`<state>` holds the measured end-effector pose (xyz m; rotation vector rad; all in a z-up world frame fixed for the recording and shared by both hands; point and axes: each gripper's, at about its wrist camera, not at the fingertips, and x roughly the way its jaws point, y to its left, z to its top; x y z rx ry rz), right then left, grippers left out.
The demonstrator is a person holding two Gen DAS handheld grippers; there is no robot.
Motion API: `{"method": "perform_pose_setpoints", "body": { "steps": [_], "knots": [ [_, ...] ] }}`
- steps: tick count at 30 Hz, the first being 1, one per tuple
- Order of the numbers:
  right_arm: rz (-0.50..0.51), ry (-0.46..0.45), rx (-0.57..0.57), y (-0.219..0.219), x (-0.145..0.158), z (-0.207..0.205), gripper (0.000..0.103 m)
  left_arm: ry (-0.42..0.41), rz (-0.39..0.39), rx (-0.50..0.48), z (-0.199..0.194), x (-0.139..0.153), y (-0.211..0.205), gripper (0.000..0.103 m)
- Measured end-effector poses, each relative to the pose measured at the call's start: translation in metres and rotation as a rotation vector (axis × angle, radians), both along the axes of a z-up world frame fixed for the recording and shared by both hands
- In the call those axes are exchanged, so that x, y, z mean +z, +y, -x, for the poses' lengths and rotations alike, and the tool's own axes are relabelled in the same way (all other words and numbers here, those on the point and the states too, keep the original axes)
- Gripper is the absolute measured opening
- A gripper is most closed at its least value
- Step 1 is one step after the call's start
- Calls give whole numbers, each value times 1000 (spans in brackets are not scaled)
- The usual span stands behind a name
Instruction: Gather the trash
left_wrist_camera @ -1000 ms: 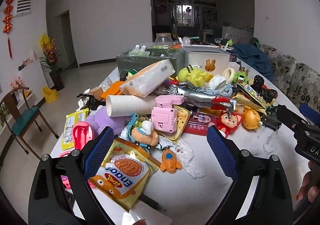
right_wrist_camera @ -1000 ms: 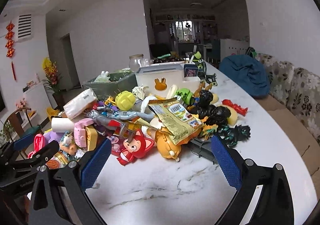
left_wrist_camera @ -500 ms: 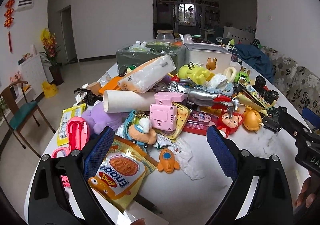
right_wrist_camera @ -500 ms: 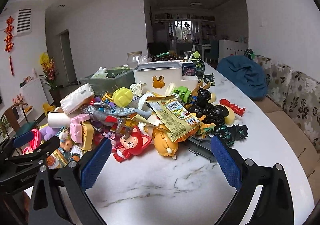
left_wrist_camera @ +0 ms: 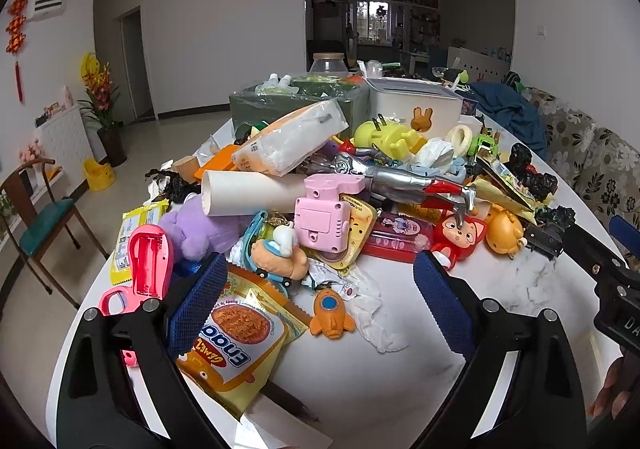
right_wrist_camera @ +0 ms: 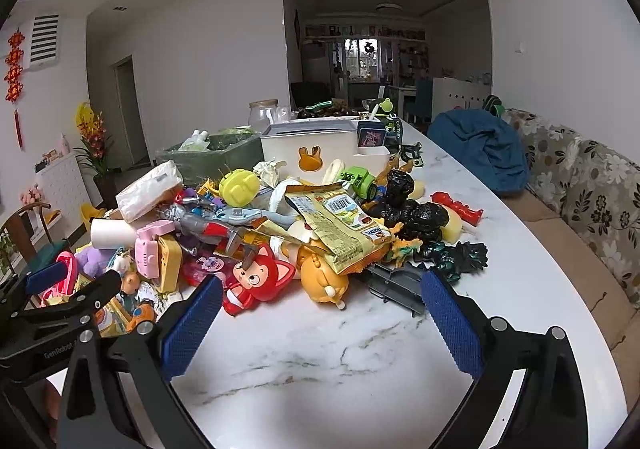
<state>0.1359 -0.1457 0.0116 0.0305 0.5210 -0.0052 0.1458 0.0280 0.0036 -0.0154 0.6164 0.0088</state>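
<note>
Crept in a little over the last second with the left gripper (left_wrist_camera: pixel 320 261). Now looking at the pile from closer and a bit lower, with the orange Enaak snack packet (left_wrist_camera: pixel 236 337) sitting bigger at the near edge and tucked right against the left blue pad (left_wrist_camera: pixel 196 301). Can't tell whether actually touching it or just overlapping in view. Tongs spread wide, pinching nothing.

Same story with the right gripper (right_wrist_camera: pixel 320 281): nudged slightly toward the heap, spread wide, nothing in it, hovering over bare marble table (right_wrist_camera: pixel 320 369).

Nothing in the pile shifted, so no trash picked yet. Basically still lining up.

Trash mixed in with toys everywhere:
- crumpled white tissue (left_wrist_camera: pixel 372 313) just beside the orange rocket toy (left_wrist_camera: pixel 330 309)
- yellow-green snack bag (right_wrist_camera: pixel 340 221) draped over the middle of the heap, near the red fox figure (right_wrist_camera: pixel 256 277)
- cardboard tube (left_wrist_camera: pixel 248 193) further back

Looks like a green bin (left_wrist_camera: pixel 256 105) at the far end of the table, probably the drop spot, though only guessing.

Best bet for the first grab: the Enaak packet, being closest to the left tongs and lying flat on top, clear of the toys.
</note>
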Motion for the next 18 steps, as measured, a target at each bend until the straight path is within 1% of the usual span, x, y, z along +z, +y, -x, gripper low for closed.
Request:
{"method": "perform_pose_setpoints", "body": {
  "steps": [12, 18],
  "knots": [
    [1, 0, 0, -1, 1, 2, 98, 18, -16, 0, 6, 0, -3, 92],
    [-5, 4, -10, -4, 2, 5, 98, 22, -6, -2, 7, 2, -3, 92]
  ]
}}
